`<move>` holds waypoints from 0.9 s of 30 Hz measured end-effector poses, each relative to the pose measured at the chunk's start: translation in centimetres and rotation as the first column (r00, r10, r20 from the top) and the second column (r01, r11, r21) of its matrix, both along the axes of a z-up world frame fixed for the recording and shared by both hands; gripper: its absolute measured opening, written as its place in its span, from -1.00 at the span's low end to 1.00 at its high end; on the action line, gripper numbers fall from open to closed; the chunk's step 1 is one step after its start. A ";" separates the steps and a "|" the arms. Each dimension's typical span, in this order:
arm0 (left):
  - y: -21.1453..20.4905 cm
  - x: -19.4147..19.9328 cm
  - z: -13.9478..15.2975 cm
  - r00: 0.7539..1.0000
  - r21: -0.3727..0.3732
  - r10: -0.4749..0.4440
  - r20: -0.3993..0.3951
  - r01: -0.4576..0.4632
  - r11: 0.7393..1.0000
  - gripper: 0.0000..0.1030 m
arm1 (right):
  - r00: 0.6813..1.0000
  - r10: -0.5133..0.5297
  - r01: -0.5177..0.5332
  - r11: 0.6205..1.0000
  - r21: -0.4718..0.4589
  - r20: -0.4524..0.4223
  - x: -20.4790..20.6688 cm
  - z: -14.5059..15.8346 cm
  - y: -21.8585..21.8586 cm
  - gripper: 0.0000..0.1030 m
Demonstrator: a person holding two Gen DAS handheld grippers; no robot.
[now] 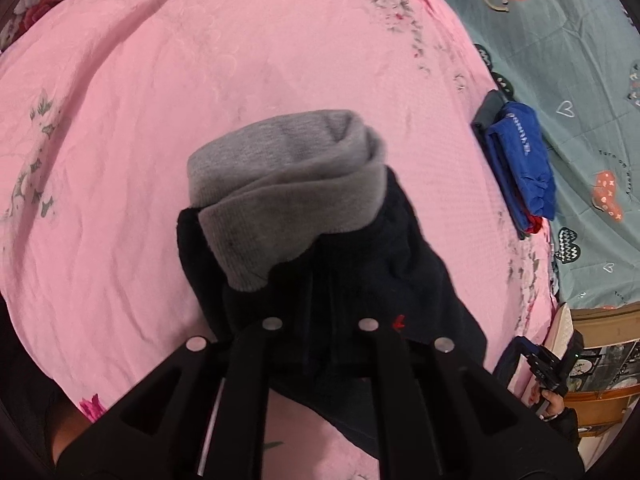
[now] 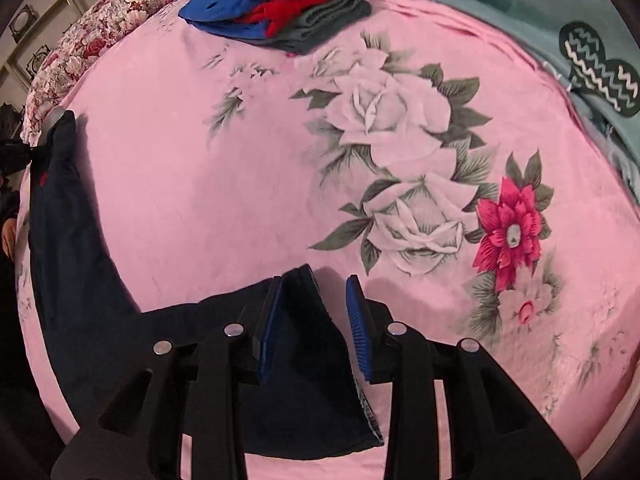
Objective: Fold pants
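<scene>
1. Pants (image 1: 340, 264), dark navy with a grey ribbed waistband (image 1: 288, 184), sit on the pink floral bedsheet (image 1: 160, 100), one end lifted, the rest trailing across the sheet
2. Left gripper (image 1: 320, 332) is clamped tight on the dark fabric just below the waistband; cloth bunches over the jaws, pads hidden
3. Right gripper (image 2: 316, 320) has jaws apart, a corner of the pants' other end (image 2: 304, 380) lies between the blue pads (image 2: 358, 332); one pad looks clear of the cloth, so I read it as not gripping
4. Stack of folded clothes (image 2: 280, 4) in blue, red and grey lies well apart at the sheet's far edge
5. Progress, my read: early. Garment is stretched out, no clean fold visible. Left: grip right end, fold, flatten, likely add to stack
</scene>
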State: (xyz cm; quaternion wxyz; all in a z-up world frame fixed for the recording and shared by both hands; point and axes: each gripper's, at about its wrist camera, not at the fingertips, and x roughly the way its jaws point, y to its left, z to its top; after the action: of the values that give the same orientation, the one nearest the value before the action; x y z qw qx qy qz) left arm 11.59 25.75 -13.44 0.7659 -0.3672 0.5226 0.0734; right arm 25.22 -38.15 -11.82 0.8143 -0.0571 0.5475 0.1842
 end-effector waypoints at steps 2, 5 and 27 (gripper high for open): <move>-0.4 -0.5 1.3 1.000 0.011 -0.010 0.024 0.010 1.000 -0.85 | 1.000 0.010 -0.009 0.999 0.054 -0.018 -0.3 -0.1 -0.5 -0.93; -1.7 -1.0 3.0 0.997 0.014 -0.045 0.069 0.044 0.999 -0.75 | 0.999 0.018 -0.023 0.996 0.090 0.047 -2.6 2.0 -0.9 -0.94; -8.9 -1.4 -0.3 0.971 0.080 -0.221 -0.090 0.228 0.970 -0.59 | 0.980 0.044 -0.065 0.993 0.103 0.193 -34.0 9.2 -0.1 -0.94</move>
State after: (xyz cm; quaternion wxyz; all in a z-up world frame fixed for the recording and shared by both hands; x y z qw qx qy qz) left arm 10.18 16.89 -13.78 0.7633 -0.2675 0.5875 0.0246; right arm -8.82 -38.27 -2.60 0.8595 -0.0449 0.4542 0.2299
